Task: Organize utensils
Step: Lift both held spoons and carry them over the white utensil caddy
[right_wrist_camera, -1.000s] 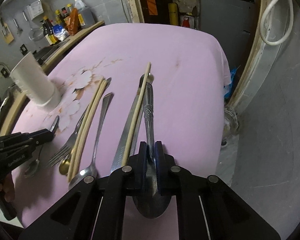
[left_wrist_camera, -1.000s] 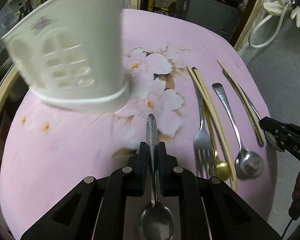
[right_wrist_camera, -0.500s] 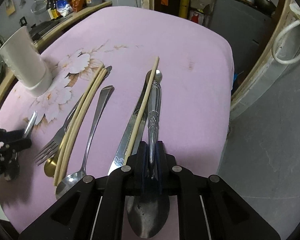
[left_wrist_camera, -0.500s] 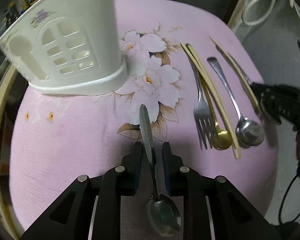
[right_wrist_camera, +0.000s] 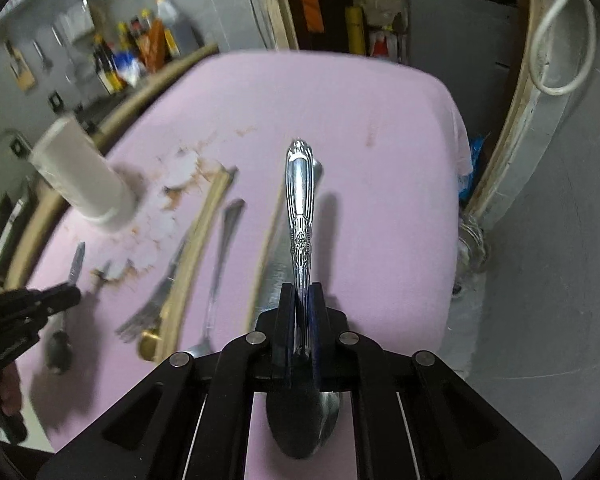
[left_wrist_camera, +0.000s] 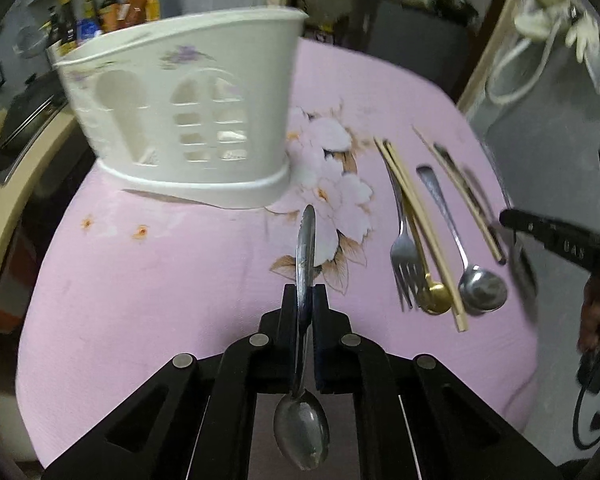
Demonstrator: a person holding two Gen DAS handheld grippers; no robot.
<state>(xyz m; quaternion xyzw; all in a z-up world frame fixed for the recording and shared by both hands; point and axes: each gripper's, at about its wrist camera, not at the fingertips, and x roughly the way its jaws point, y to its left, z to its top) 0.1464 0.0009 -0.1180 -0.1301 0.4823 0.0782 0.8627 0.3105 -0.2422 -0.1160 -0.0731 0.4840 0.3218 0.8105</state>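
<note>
My left gripper [left_wrist_camera: 305, 292] has its jaws closing tight on the handle of a plain steel spoon [left_wrist_camera: 306, 240], held above the pink cloth with its bowl hanging under the fingers. The white slotted utensil holder [left_wrist_camera: 188, 120] stands ahead and to the left. My right gripper [right_wrist_camera: 302, 292] is shut on an ornate steel spoon [right_wrist_camera: 299, 208], whose handle is lifted off the cloth and casts a shadow. In the right wrist view the holder [right_wrist_camera: 84, 176] stands far left and the left gripper [right_wrist_camera: 74, 294] sits at the left edge.
On the pink flowered tablecloth [left_wrist_camera: 160, 272] lie a fork [left_wrist_camera: 404, 256], a gold spoon [left_wrist_camera: 434, 298], a pair of chopsticks [left_wrist_camera: 420, 216], another spoon [left_wrist_camera: 480, 288] and a single chopstick [left_wrist_camera: 460, 196]. A knife [right_wrist_camera: 272, 276] lies blurred by the right gripper. Bottles [left_wrist_camera: 112, 8] stand behind.
The left gripper rose with its spoon, after loosening briefly. The right gripper lifted the ornate spoon off the cloth, away from the knife and chopstick.
</note>
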